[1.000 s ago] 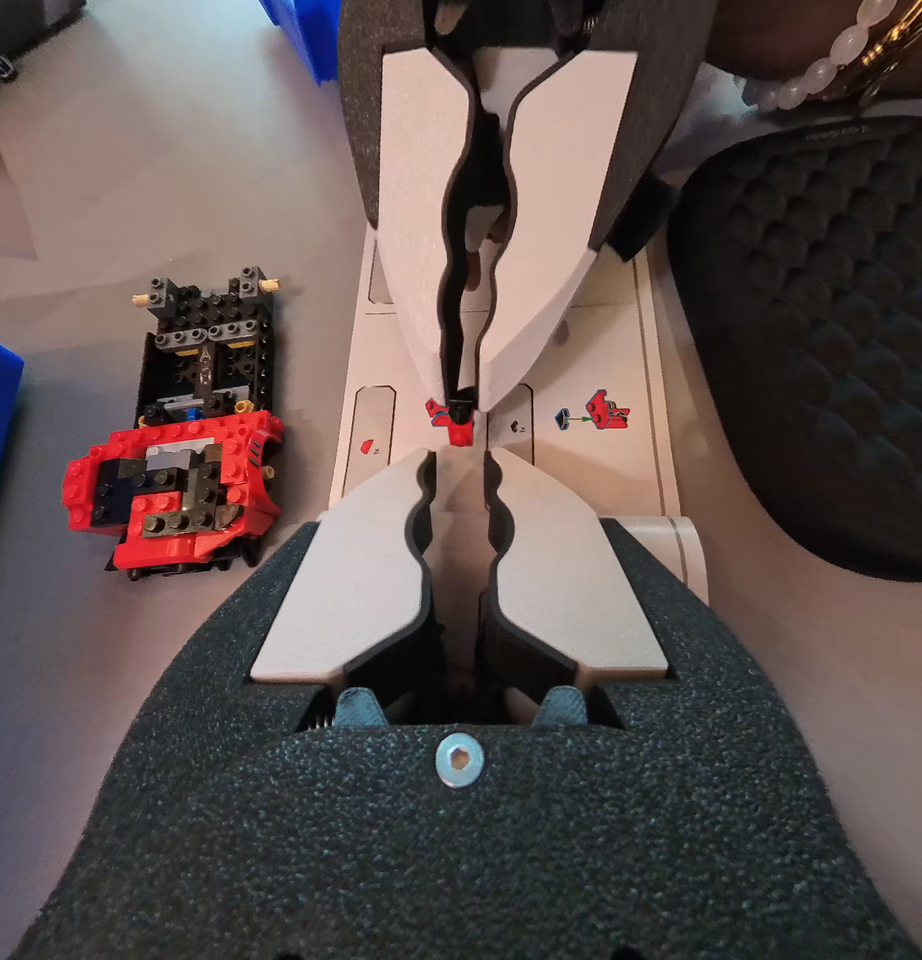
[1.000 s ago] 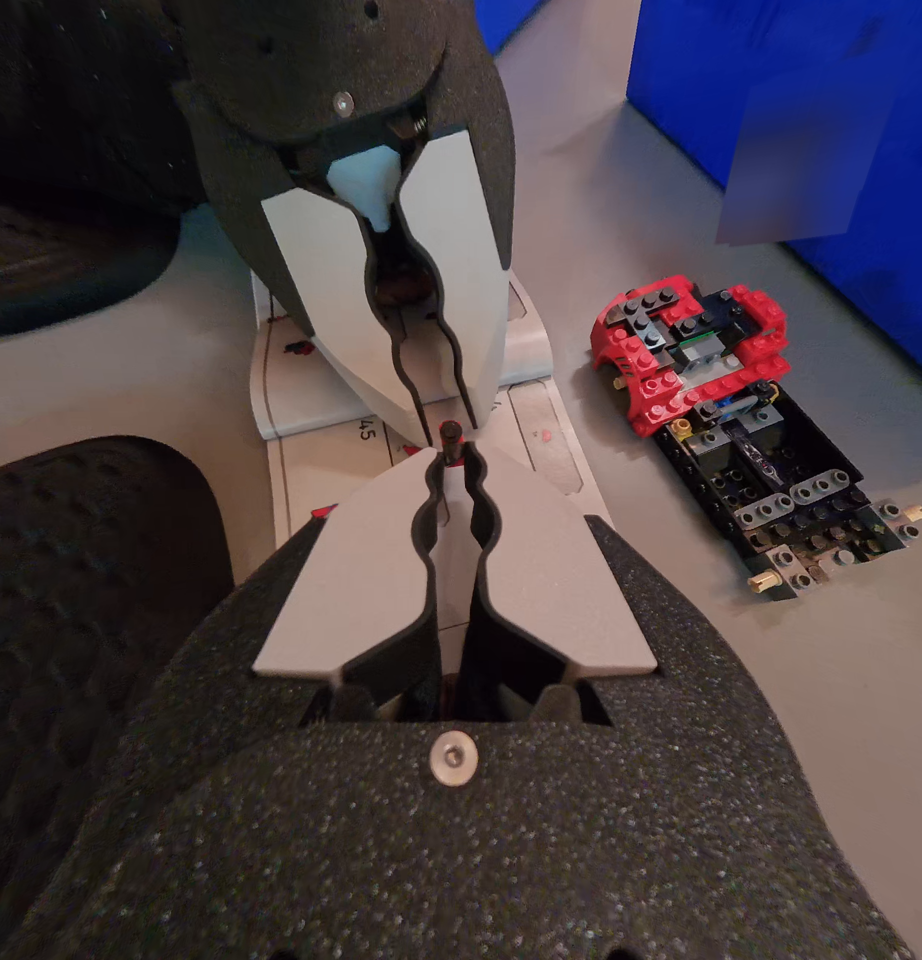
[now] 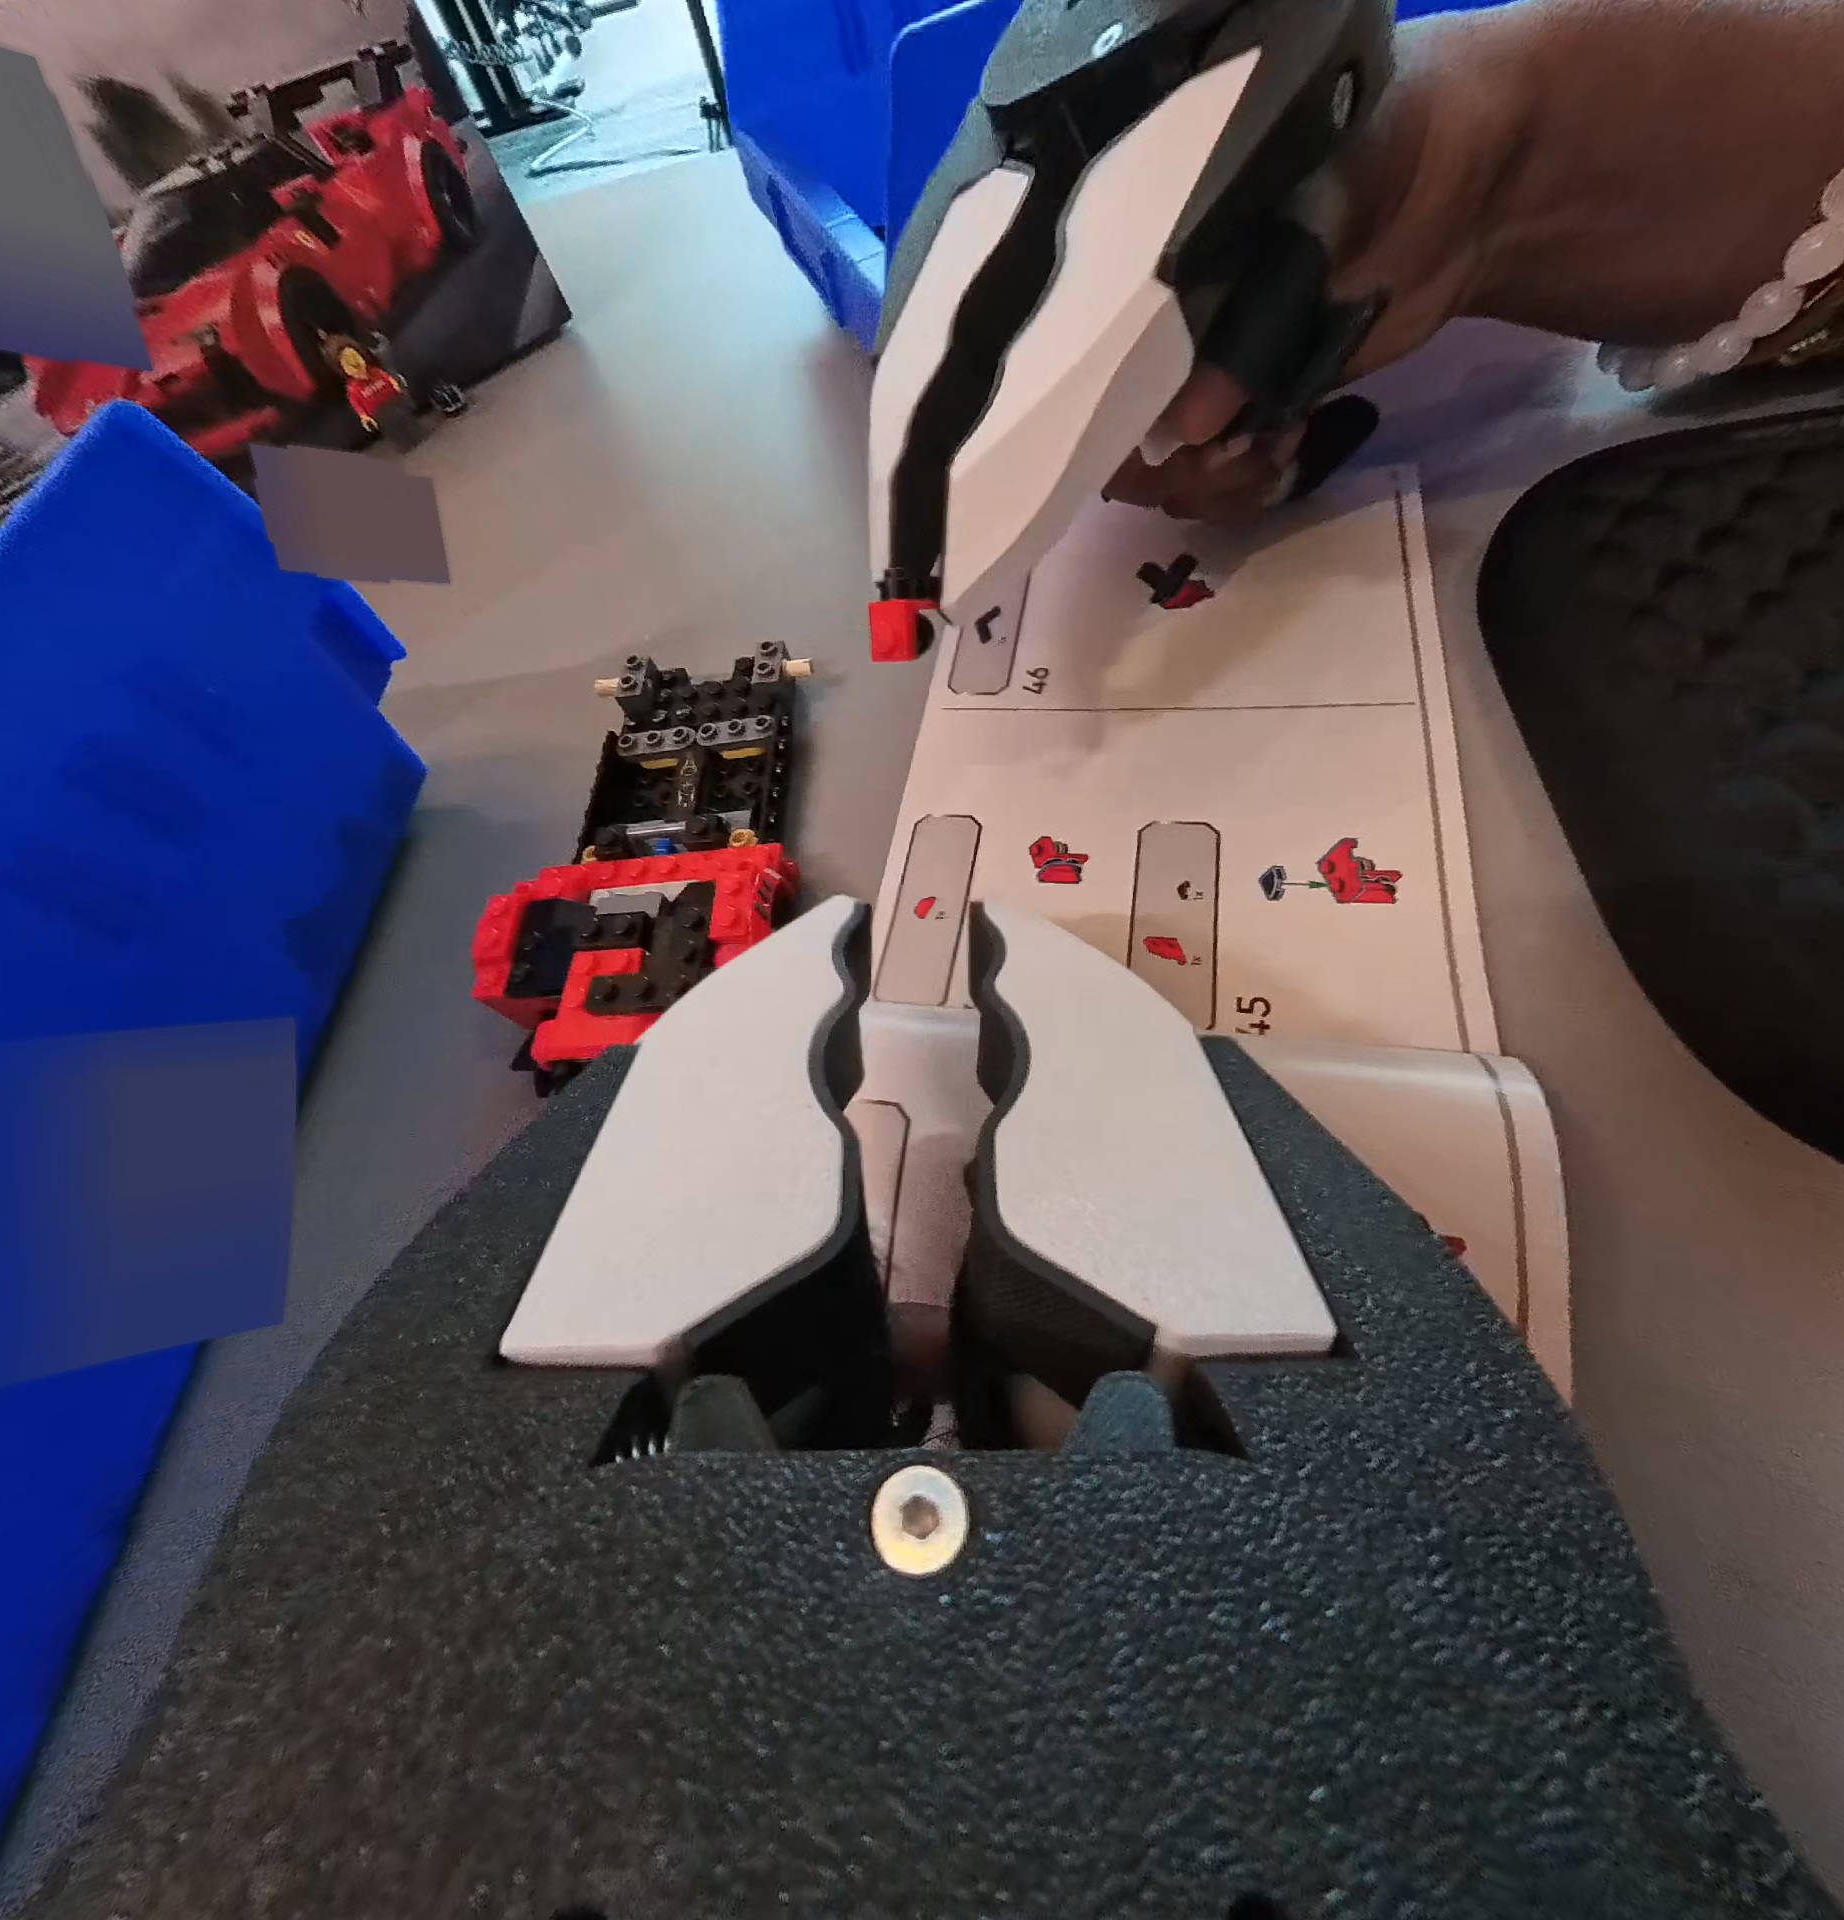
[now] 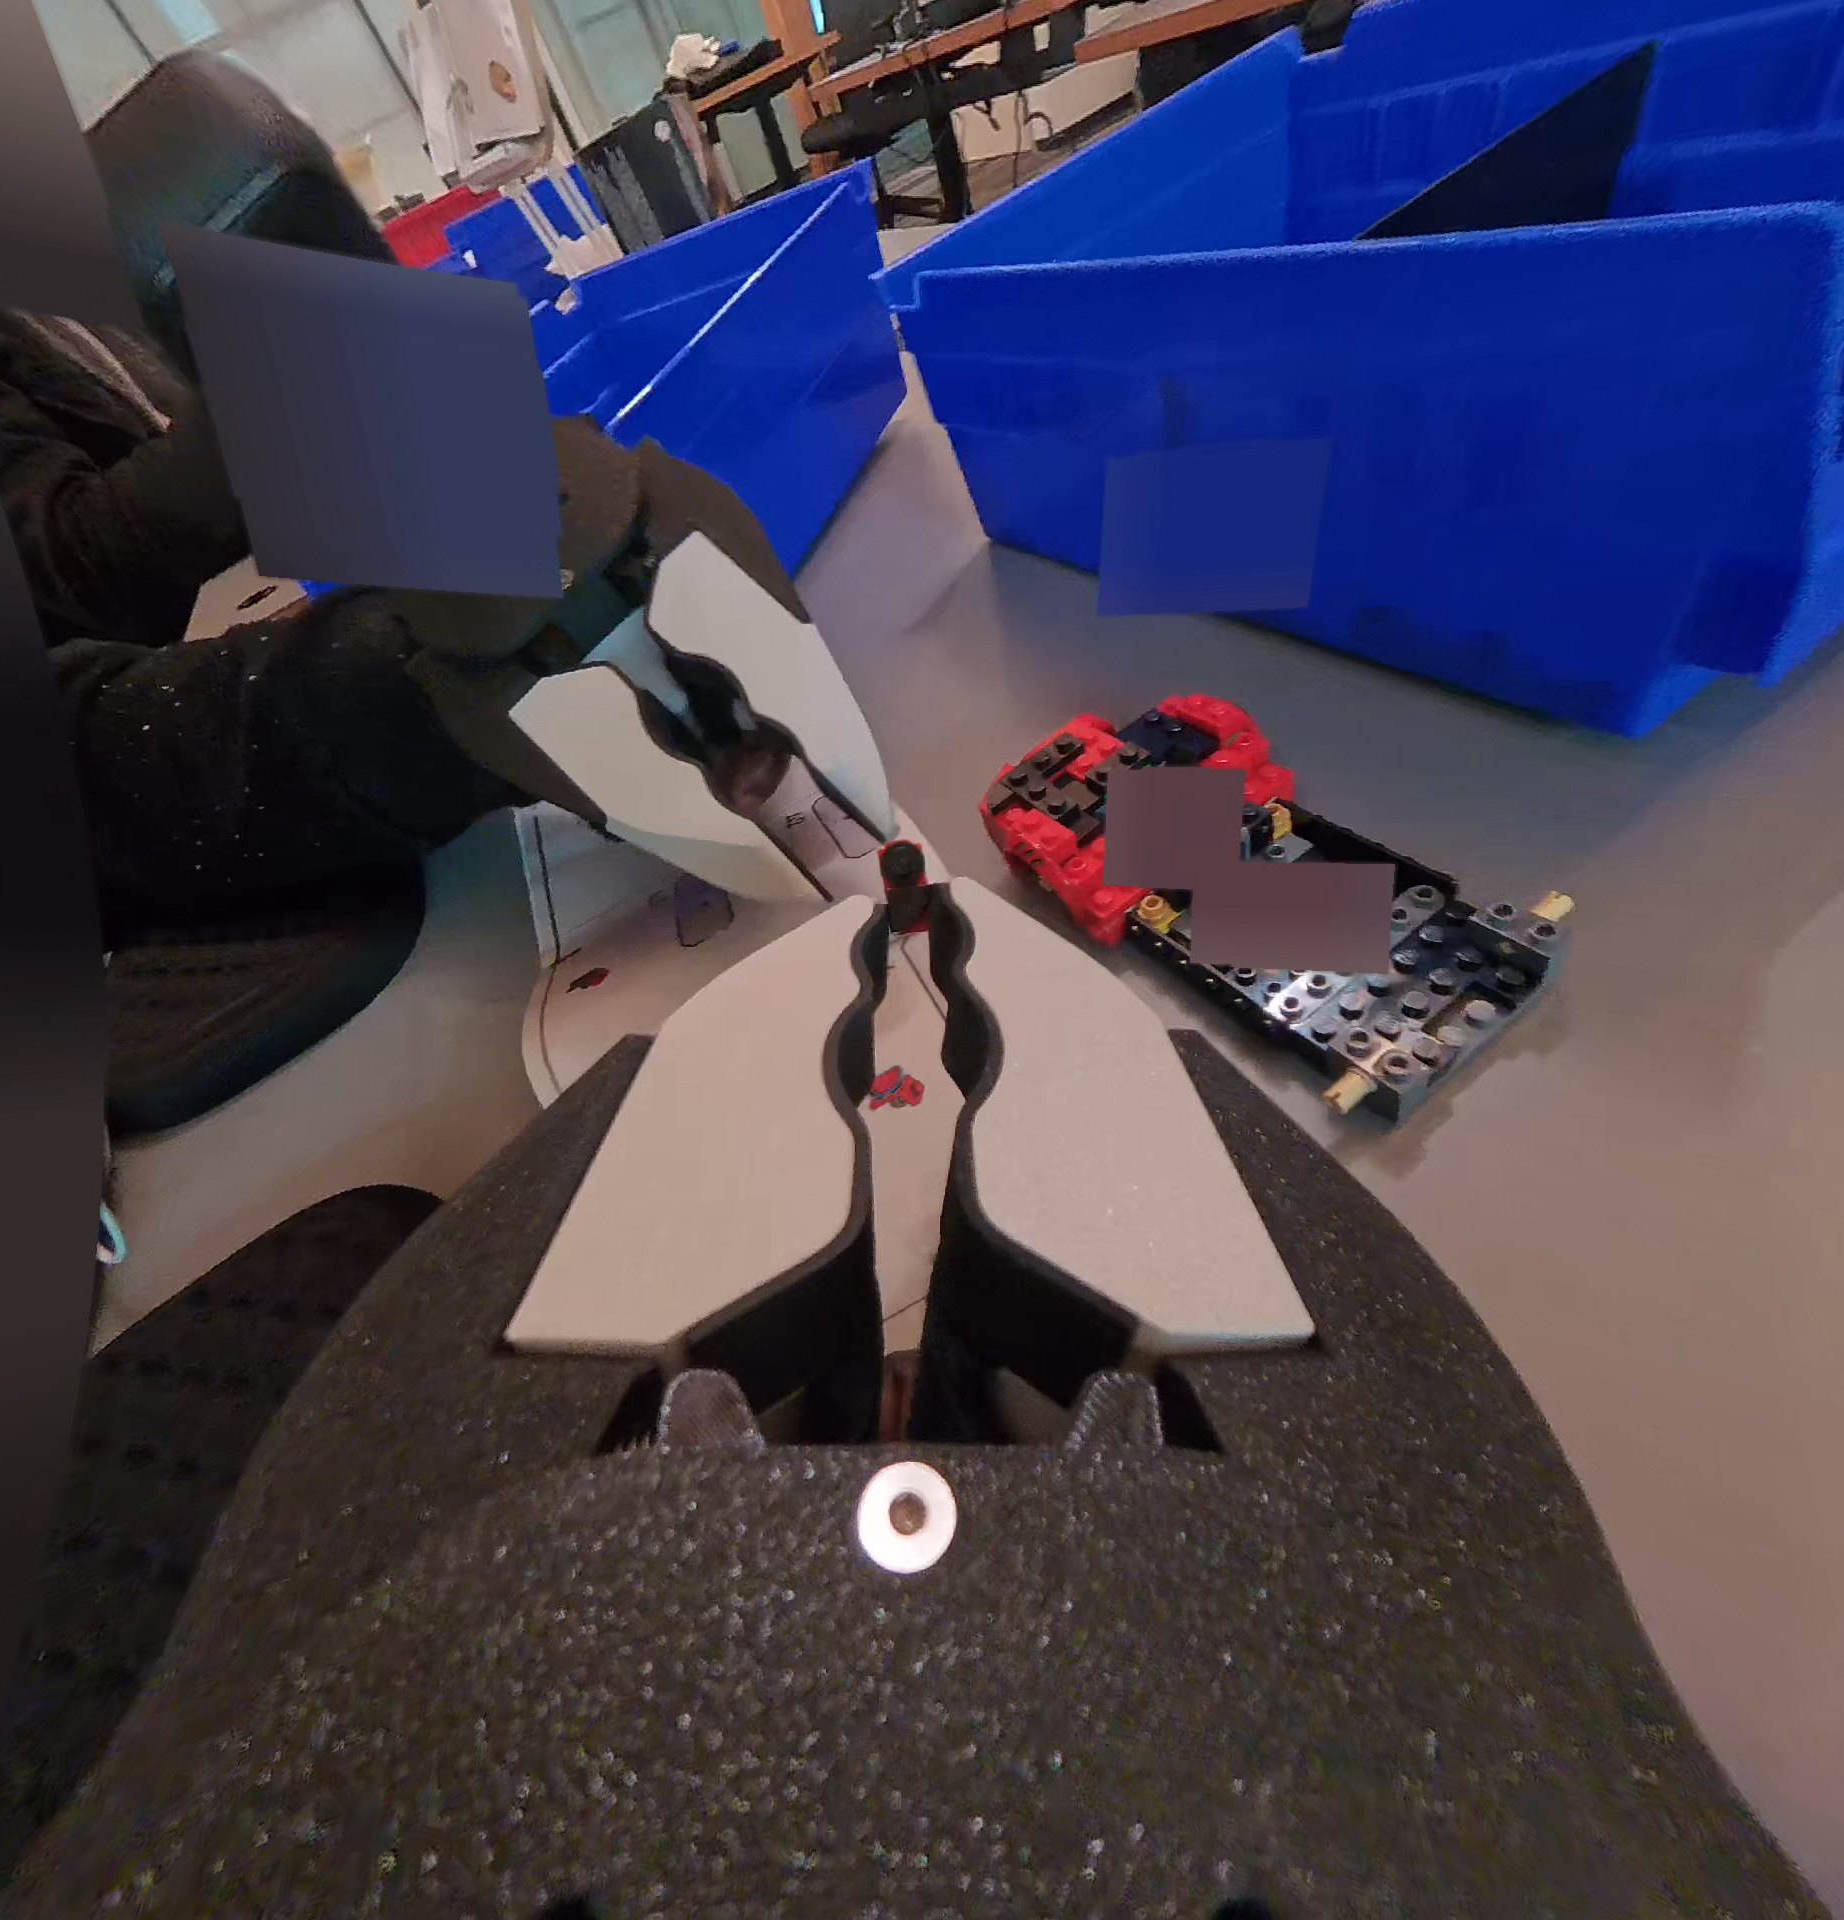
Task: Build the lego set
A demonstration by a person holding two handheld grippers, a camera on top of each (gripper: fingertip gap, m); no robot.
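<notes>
Left wrist view shows the left hand-held gripper parted by a narrow gap with nothing between its fingers, poised over the open instruction booklet that lies on the grey worktop. Ahead of it and higher, the right hand-held gripper points down and slightly leftward, its tips pinched on a small piece: a red brick with a black part on top, hanging clear of the worktop just past the booklet's left edge. In the right wrist view the same piece sits at the fingertips of the right hand-held gripper, its black round end facing the camera's far side, with the left hand-held gripper close ahead and to the left. The half-built car lies flat on the worktop to the left of the left hand-held gripper, just beside the booklet, its long axis running away from the camera: red bodywork at the near end, bare black and grey chassis with tan axle pins at the far end. Blue bins crowd its left side and stand beyond it. A set box picturing a red car stands farther off on the left. A dark dimpled cushion lies to the right of the booklet.
</notes>
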